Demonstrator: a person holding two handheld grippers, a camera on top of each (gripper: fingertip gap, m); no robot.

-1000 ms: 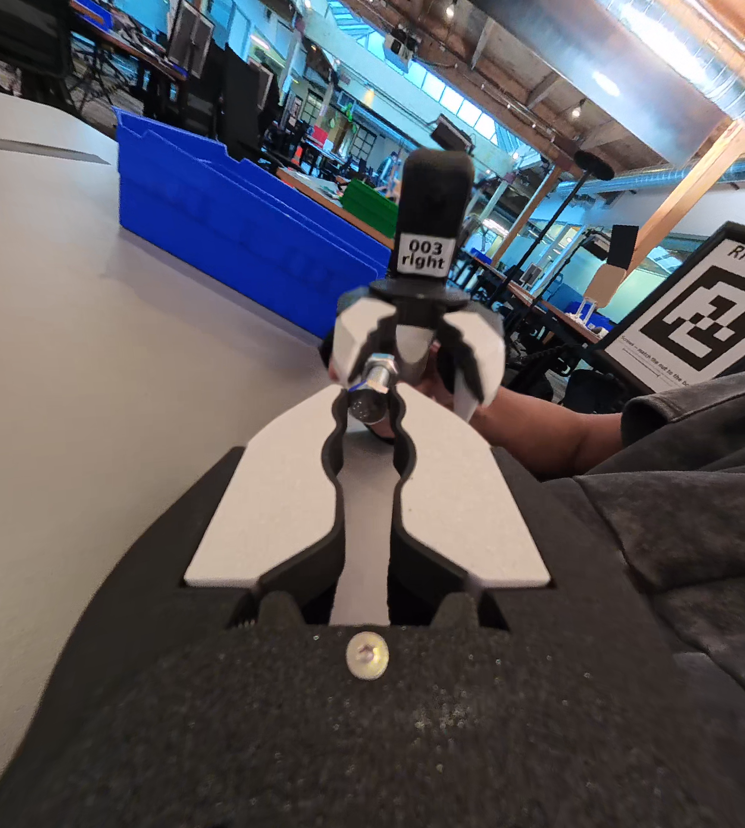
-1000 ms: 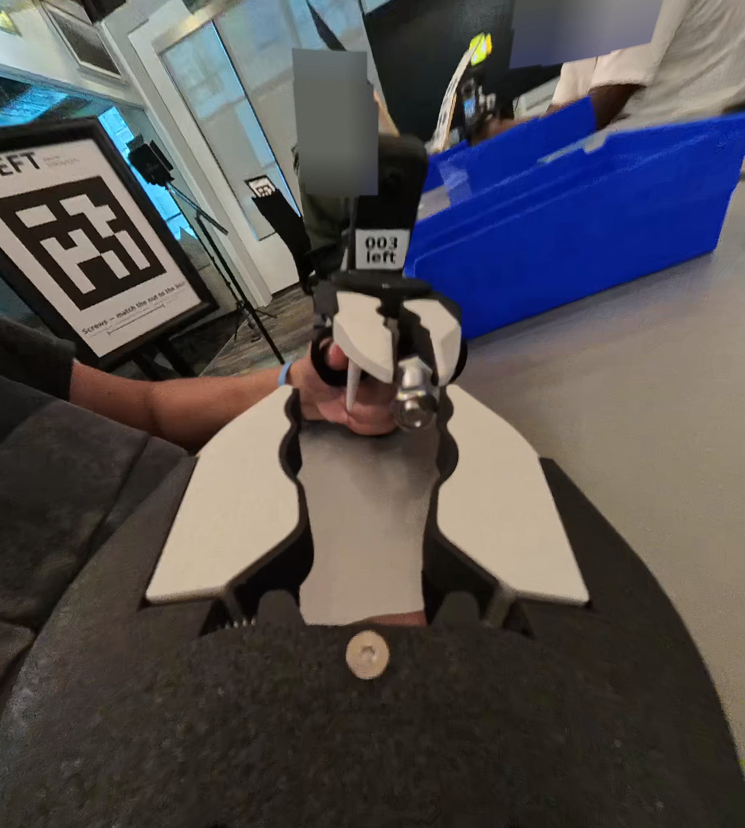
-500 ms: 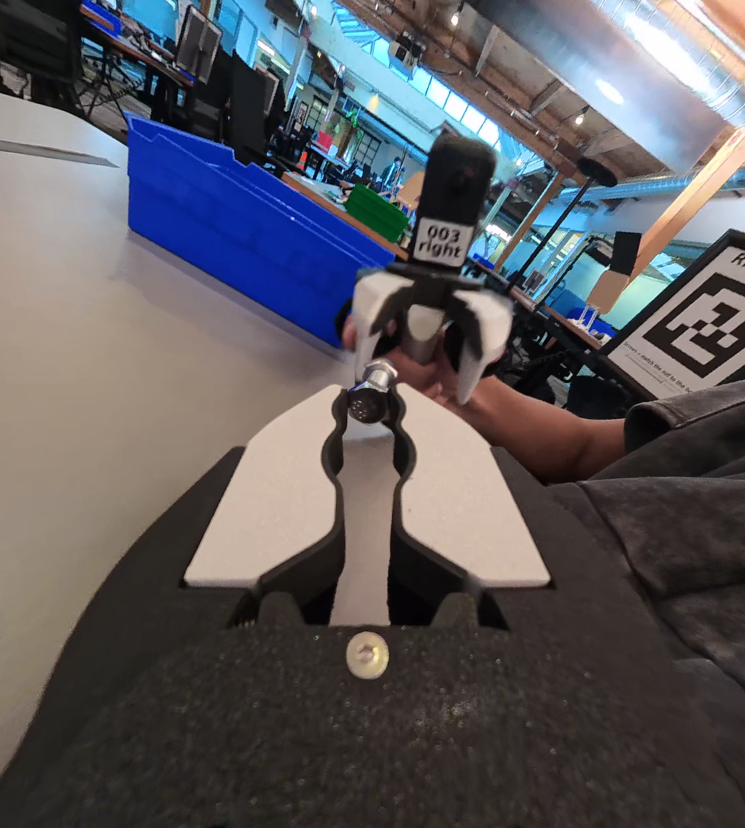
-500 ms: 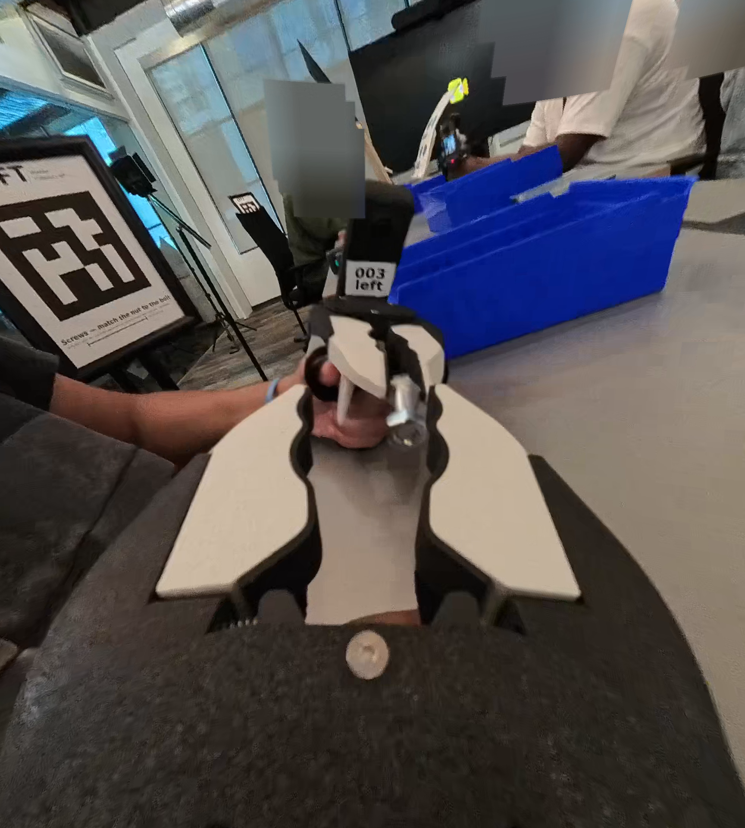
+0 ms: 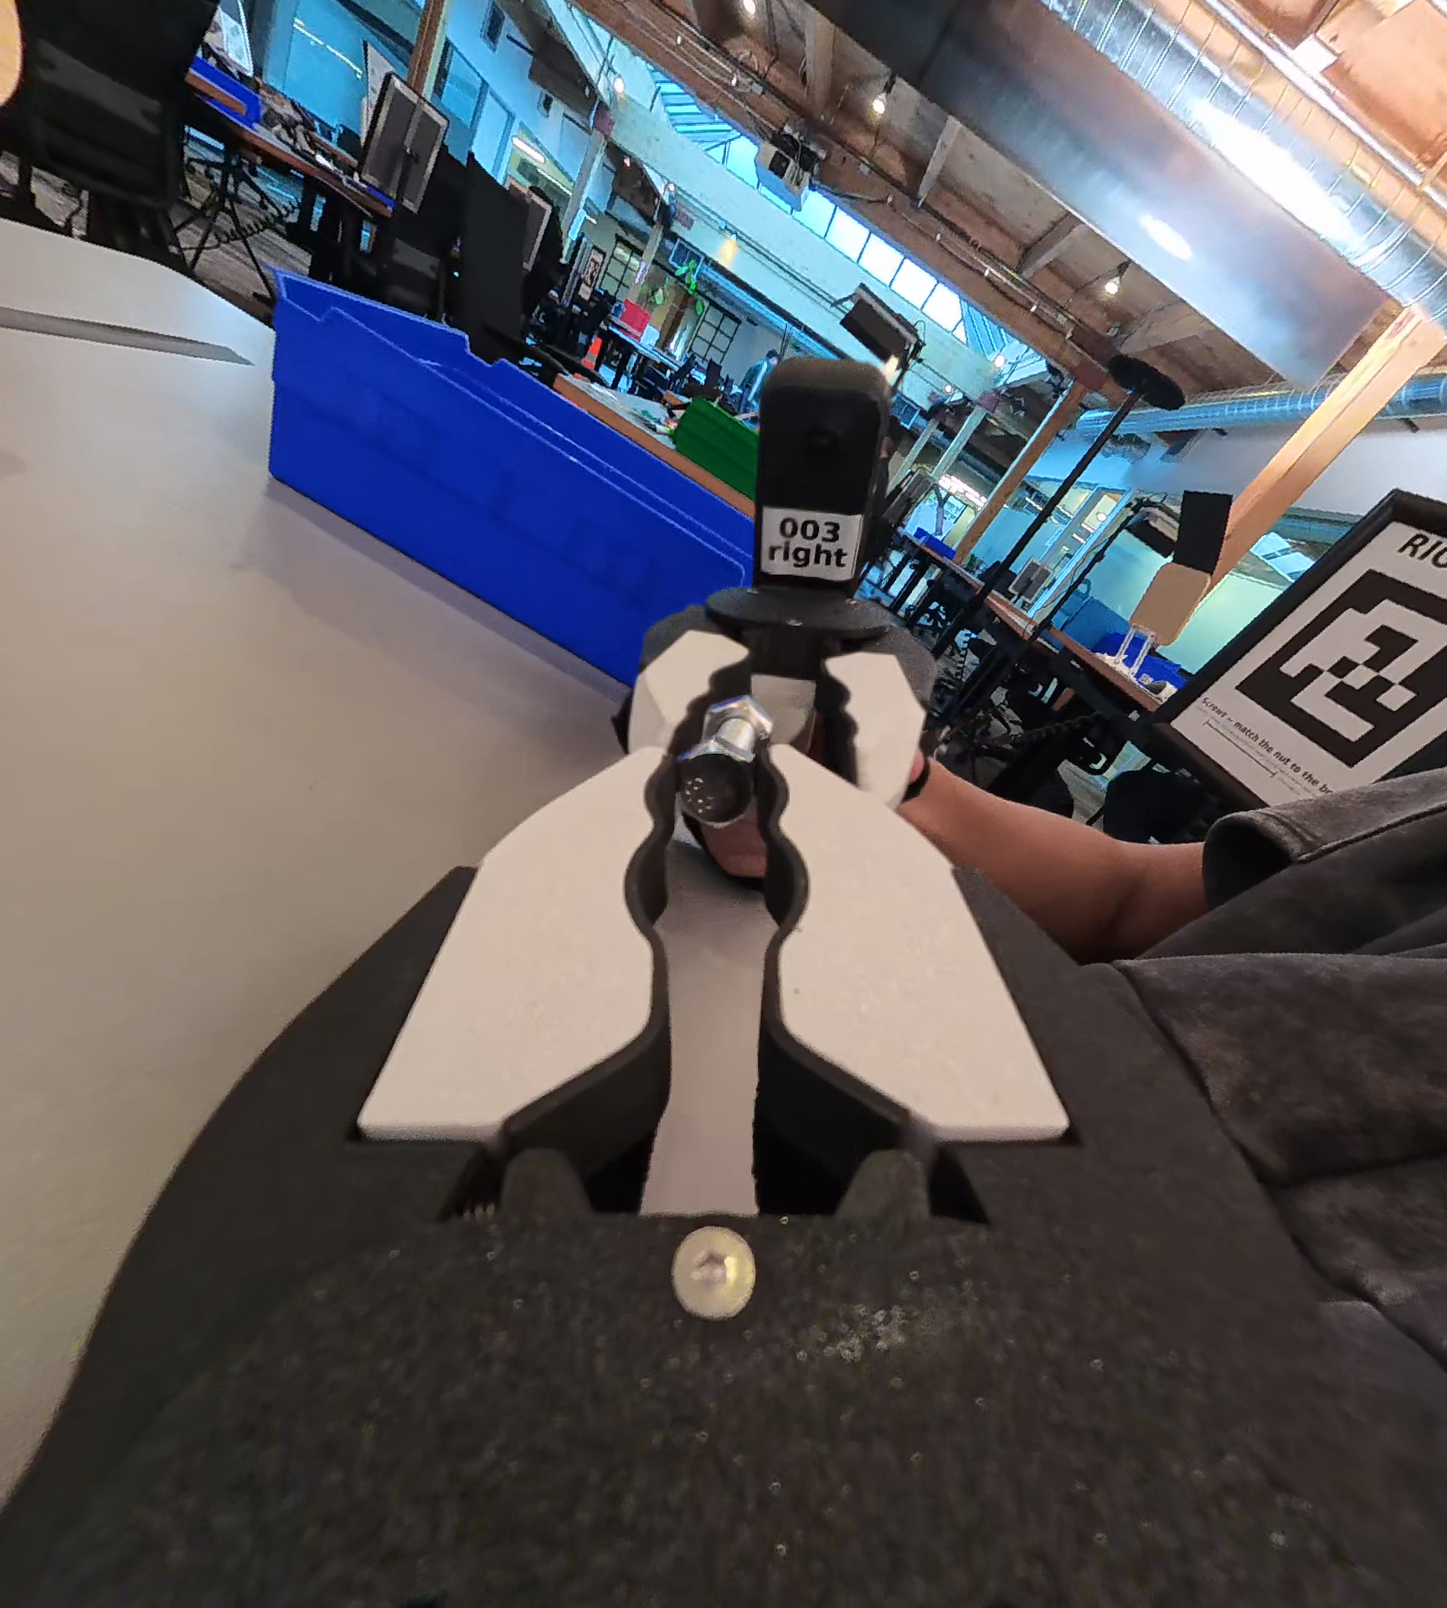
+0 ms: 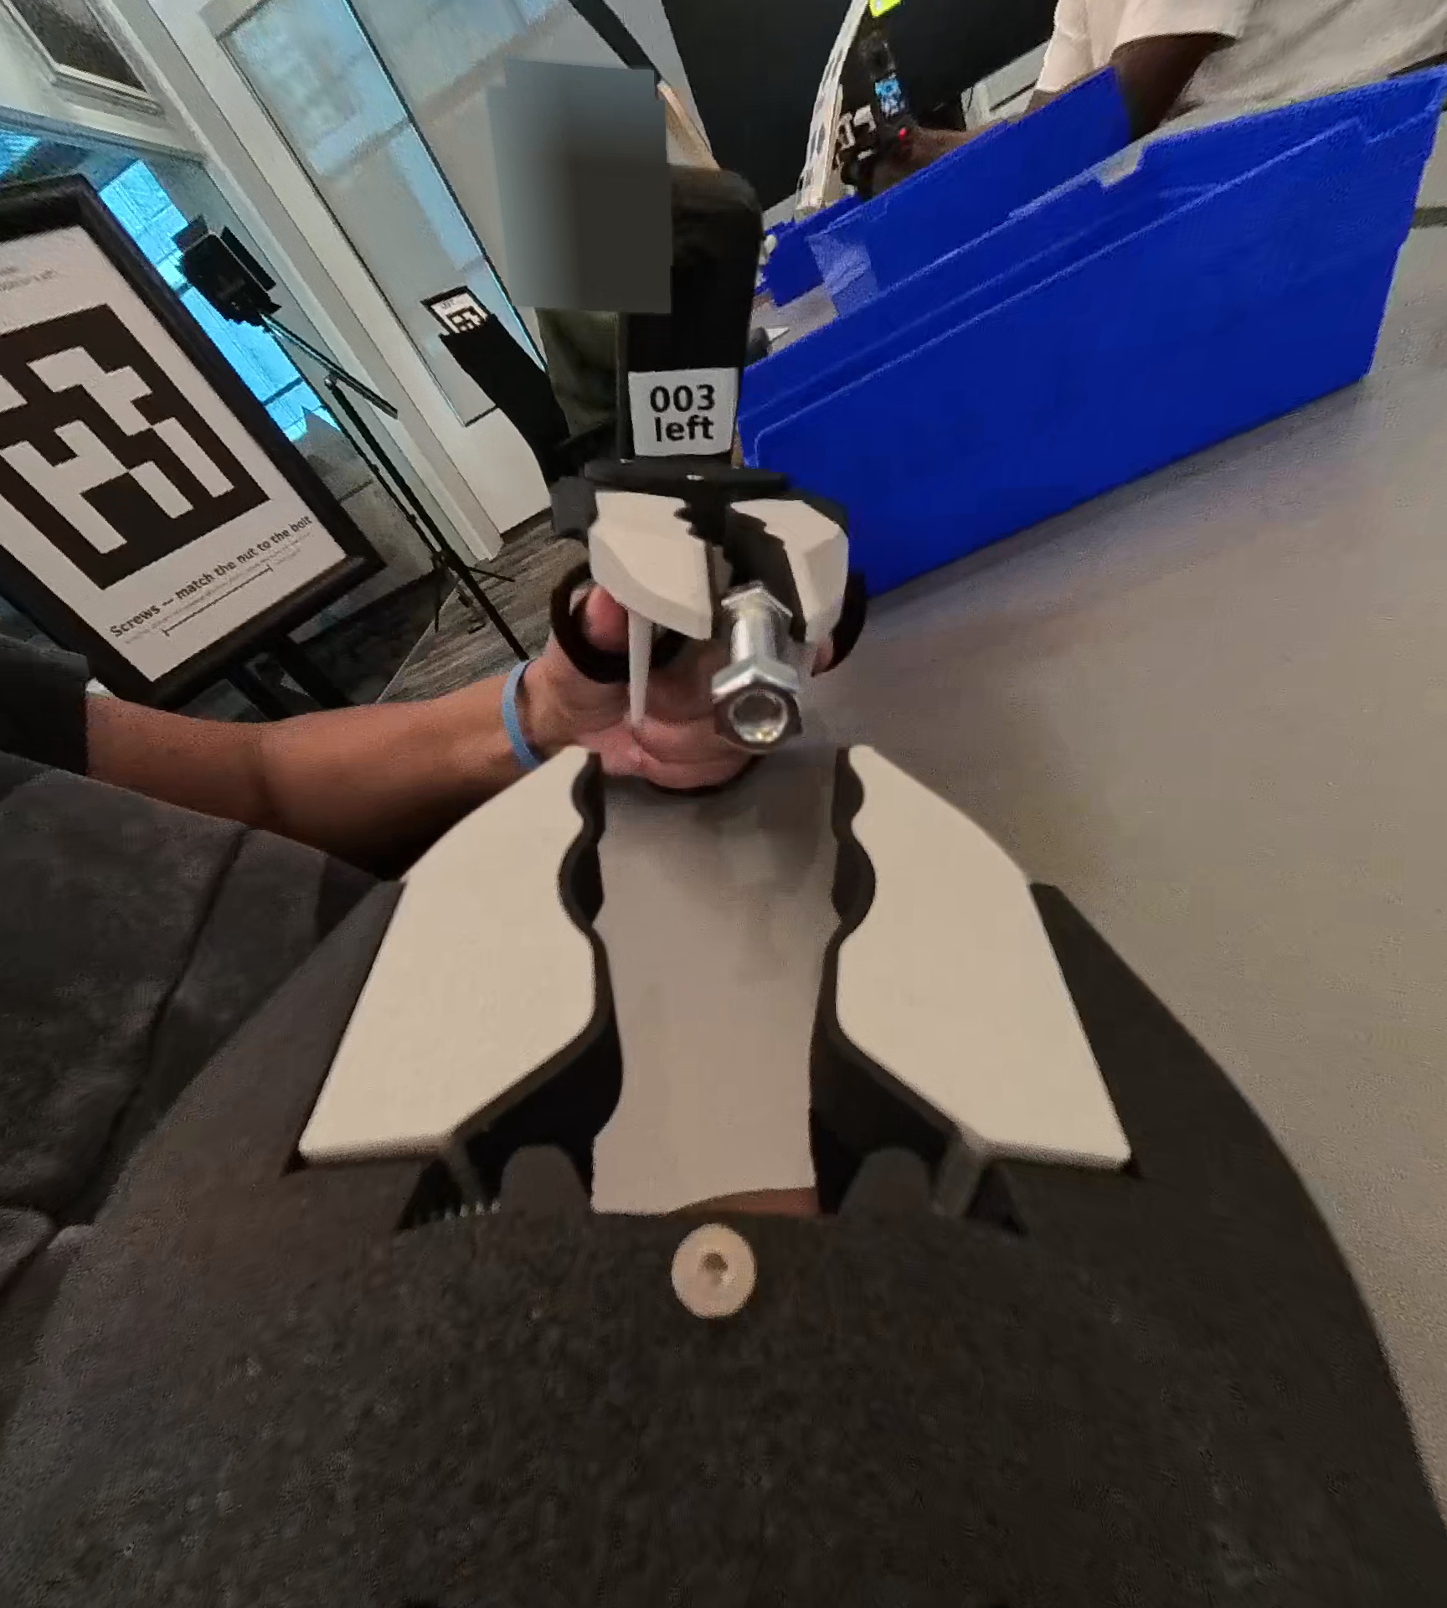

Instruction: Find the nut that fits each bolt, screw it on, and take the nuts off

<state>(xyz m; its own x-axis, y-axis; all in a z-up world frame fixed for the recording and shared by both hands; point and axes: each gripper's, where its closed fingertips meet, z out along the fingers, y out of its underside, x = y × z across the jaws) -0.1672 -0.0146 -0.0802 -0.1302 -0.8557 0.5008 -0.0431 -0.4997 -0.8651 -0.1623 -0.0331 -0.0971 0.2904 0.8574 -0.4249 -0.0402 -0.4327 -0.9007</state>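
Bolt (image 5: pixel 716 783) is pinched by its head in my left gripper (image 5: pixel 718 787), off the table (image 5: pixel 137 696), shank aimed at my right gripper (image 6: pixel 716 783), which is spread and empty. Nut (image 6: pixel 756 700) sits near the shank's end. Small, rigid, slick steel; I'd grab the nut across its flats. Threads under the nut are hidden, so I can't judge how far it's on.

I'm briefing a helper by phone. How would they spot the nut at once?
Start at the blue bin on the grey table. In front of it the left gripper clamps a silver bolt. The nut is the hexagonal collar at the bolt's free end.
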